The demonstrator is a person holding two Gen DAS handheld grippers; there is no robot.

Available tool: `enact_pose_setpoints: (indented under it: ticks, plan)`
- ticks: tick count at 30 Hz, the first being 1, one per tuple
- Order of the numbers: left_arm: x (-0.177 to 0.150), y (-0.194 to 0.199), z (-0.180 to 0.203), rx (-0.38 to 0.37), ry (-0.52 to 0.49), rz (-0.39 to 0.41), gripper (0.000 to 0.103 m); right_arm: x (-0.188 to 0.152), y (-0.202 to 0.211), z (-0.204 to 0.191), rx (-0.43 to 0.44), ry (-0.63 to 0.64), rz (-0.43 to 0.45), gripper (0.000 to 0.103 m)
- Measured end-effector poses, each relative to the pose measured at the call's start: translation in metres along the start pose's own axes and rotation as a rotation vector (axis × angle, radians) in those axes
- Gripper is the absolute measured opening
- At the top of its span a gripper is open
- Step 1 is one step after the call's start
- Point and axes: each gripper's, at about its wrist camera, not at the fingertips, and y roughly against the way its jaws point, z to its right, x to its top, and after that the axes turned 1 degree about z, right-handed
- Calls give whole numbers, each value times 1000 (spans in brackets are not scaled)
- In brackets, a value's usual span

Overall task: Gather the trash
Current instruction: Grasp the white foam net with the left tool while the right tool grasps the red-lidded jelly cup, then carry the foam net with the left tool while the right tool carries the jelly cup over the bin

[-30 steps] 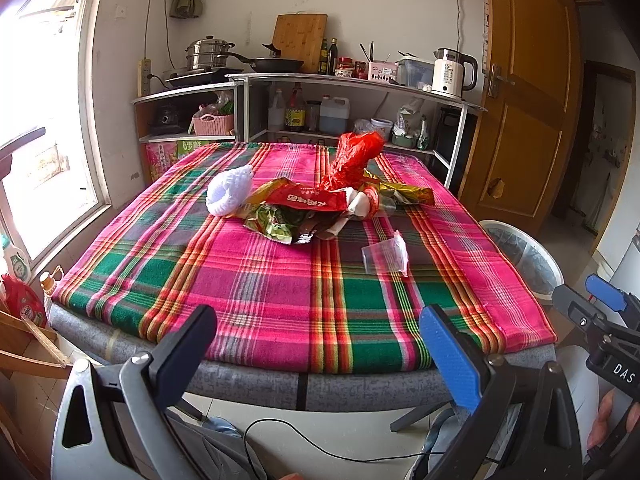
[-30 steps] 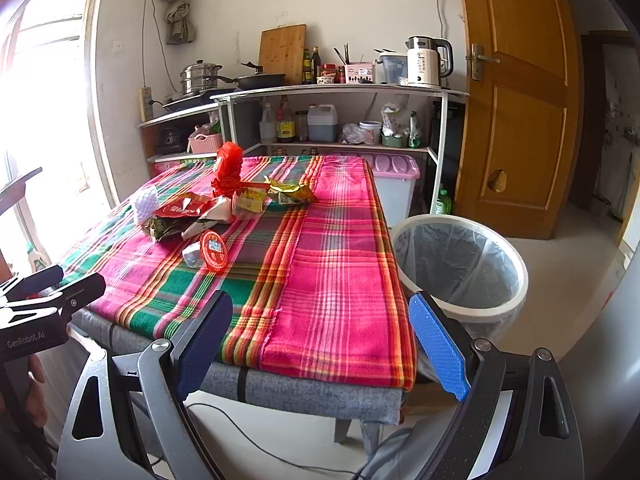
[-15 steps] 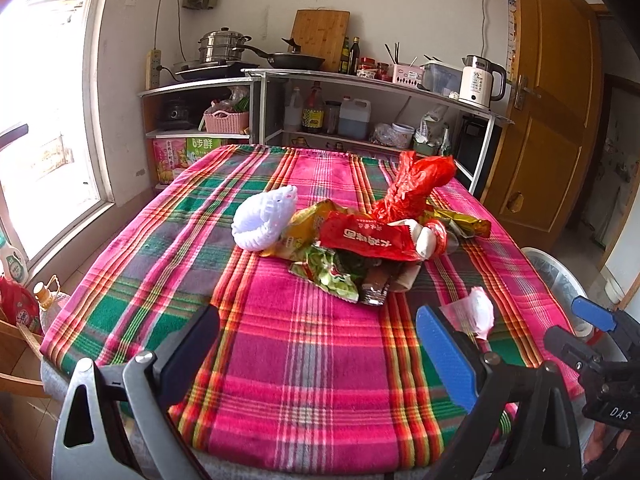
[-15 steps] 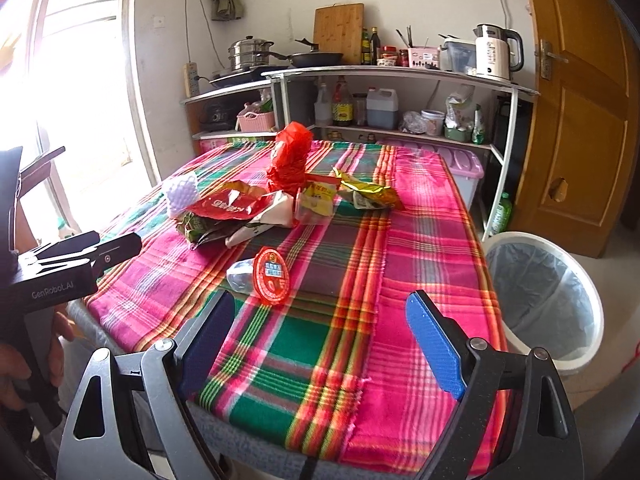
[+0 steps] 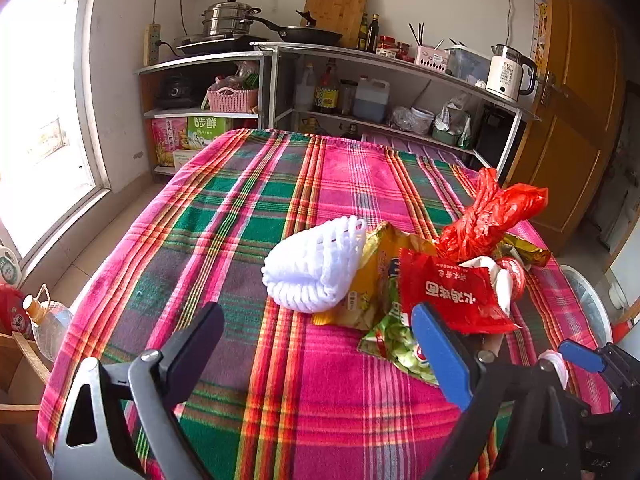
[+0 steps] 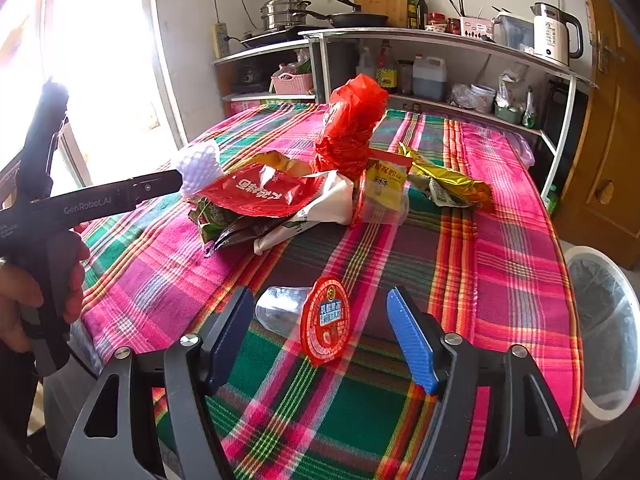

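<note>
A heap of trash lies on the plaid-covered table [image 5: 240, 208]: a white foam net [image 5: 316, 268], a red snack wrapper [image 5: 452, 294], a yellow wrapper [image 5: 374, 276], a green wrapper [image 5: 394, 348] and a red plastic bag [image 5: 490, 212]. My left gripper [image 5: 316, 340] is open just short of the foam net. My right gripper [image 6: 320, 330] is open, its fingers on either side of a clear plastic cup with a red foil lid [image 6: 325, 320]. The heap also shows in the right wrist view, with the red bag [image 6: 352, 124] and a gold wrapper [image 6: 448, 184].
A white bin with a clear liner [image 6: 604, 336] stands on the floor right of the table. Kitchen shelves [image 5: 360, 92] with pots, bottles and a kettle [image 5: 510, 74] line the back wall. A wooden door [image 5: 576, 100] is at right, a window at left.
Both grippers have moved forward over the table. The left has closed in on the foam net, the right on the cup with the red lid. Both stay open.
</note>
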Motion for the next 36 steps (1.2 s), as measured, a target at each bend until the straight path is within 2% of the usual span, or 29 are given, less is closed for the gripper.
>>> enact_pose_setpoints:
  ticks: [1,3,9,11,15,19,24,36]
  plan:
    - [1,-3,-1,-3,-2,-6,90,0,-2,0,3,-1,-9,57]
    - [3,-10,-1,-15,-6,-12,88,0,-7,0,6,-1,-23,52]
    - [12,-24,-2,-24,-4,-29,87,1,-9,1,17,-17,-33,51]
    - [15,-27,-2,-25,-13,-31,82,2,-9,2,22,-22,-34,51]
    - [18,-35,-3,-26,-21,-56,50,1,-8,5,35,-40,-32,50]
    - [17,-31,-2,-25,-33,-39,37,0,-6,8,40,-53,-26,49]
    - [16,-18,-3,-27,-27,-13,32,-1,-1,12,38,-66,-10,49]
    - [24,33,13,-42,-45,75,31,-3,32,48,-12,-130,52,49]
